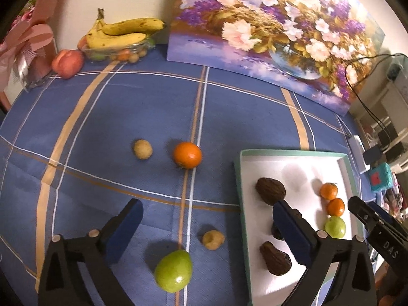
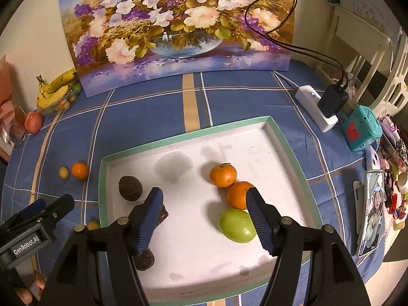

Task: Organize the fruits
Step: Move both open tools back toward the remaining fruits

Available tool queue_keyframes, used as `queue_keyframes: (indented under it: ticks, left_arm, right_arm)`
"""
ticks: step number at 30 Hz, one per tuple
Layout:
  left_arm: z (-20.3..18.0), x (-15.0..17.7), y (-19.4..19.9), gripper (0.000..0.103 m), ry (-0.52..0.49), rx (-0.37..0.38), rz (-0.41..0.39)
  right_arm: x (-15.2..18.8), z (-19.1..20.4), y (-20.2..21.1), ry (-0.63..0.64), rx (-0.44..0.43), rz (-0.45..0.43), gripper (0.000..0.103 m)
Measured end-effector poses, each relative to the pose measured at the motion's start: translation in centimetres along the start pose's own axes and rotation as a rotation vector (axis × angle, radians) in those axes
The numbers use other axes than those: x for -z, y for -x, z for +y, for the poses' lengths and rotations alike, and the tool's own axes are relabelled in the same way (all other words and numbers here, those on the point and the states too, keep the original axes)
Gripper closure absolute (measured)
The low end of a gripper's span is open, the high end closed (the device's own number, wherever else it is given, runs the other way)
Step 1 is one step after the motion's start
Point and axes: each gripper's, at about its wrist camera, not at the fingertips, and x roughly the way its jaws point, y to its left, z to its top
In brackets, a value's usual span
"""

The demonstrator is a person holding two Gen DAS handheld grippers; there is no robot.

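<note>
A white tray with a green rim (image 1: 293,152) (image 2: 183,135) lies on the blue checked cloth. It holds two small oranges (image 2: 223,175) (image 2: 238,195), a green fruit (image 2: 237,225) (image 1: 335,227) and three dark brown fruits (image 2: 130,188) (image 1: 270,190) (image 1: 275,258). On the cloth lie an orange (image 1: 187,154), a green fruit (image 1: 174,270) and two small tan fruits (image 1: 142,149) (image 1: 213,239). My left gripper (image 1: 206,219) is open and empty above the green fruit. My right gripper (image 2: 204,204) is open and empty over the tray, beside its green fruit.
A glass bowl (image 1: 114,51) with bananas (image 1: 122,33) and a peach (image 1: 67,63) stand at the back left. A flower painting (image 1: 275,30) leans on the wall. A power strip (image 2: 316,109), a teal box (image 2: 362,127) and a phone (image 2: 371,209) lie right of the tray.
</note>
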Motion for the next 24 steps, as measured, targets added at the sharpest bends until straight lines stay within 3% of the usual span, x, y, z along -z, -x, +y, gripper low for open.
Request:
queue_keyframes:
  ticks: [1, 3, 24]
  left_arm:
    - [0.1, 0.0, 0.0, 0.0, 0.005, -0.004, -0.008]
    - [0.3, 0.0, 0.1, 0.0, 0.009, -0.016, -0.016]
    - [2.6, -0.6, 2.4, 0.0, 0.077, -0.007, -0.079]
  right_arm:
    - [0.0, -0.1, 0.0, -0.002, 0.001, -0.002, 0.033]
    - [0.0, -0.2, 0.0, -0.005, 0.004, -0.006, 0.012]
    - [-0.1, 1.3, 1.6, 0.04, -0.018, -0.134, 0.011]
